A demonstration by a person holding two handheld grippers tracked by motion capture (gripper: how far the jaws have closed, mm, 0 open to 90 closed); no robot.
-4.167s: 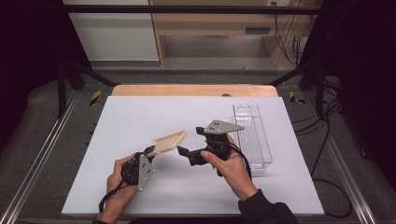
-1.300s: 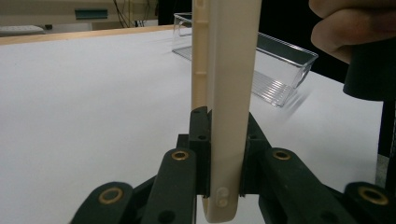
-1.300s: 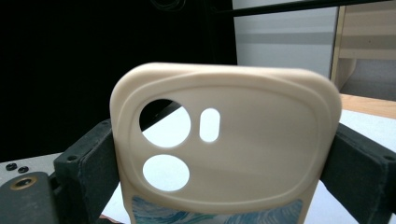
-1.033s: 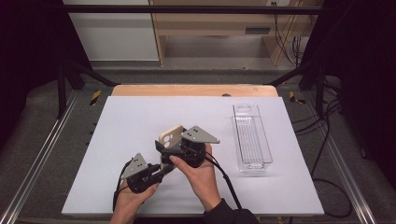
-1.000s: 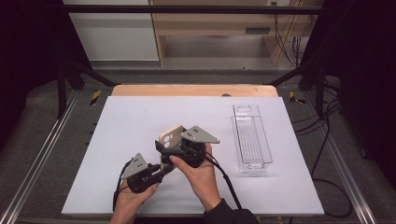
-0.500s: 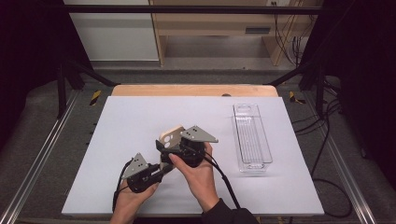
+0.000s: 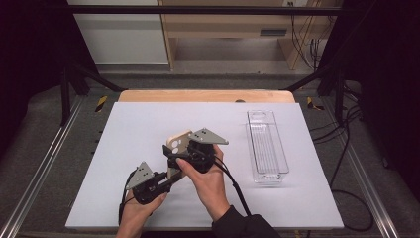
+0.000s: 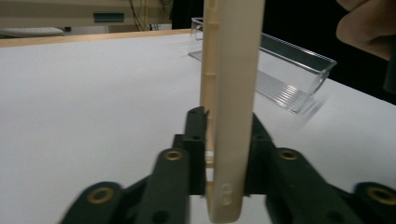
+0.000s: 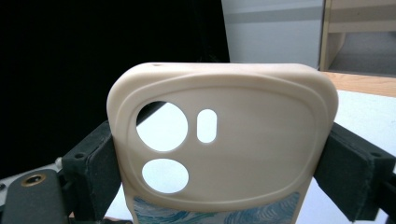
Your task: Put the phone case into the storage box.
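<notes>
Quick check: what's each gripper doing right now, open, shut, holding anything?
Left gripper: jaws just opening, phone case edge-on between them; contact unclear.
Right gripper: shut on the phone case's sides.

Even overhead light is washing the white table [image 7: 148,129] bright, while the surroundings are sitting in deep darkness. The clear tray [image 8: 299,70] is catching glints and casting a soft shadow. Up close, the black jaws are blurring, and the cream phone case [image 9: 224,140] is looking slightly soft.
</notes>
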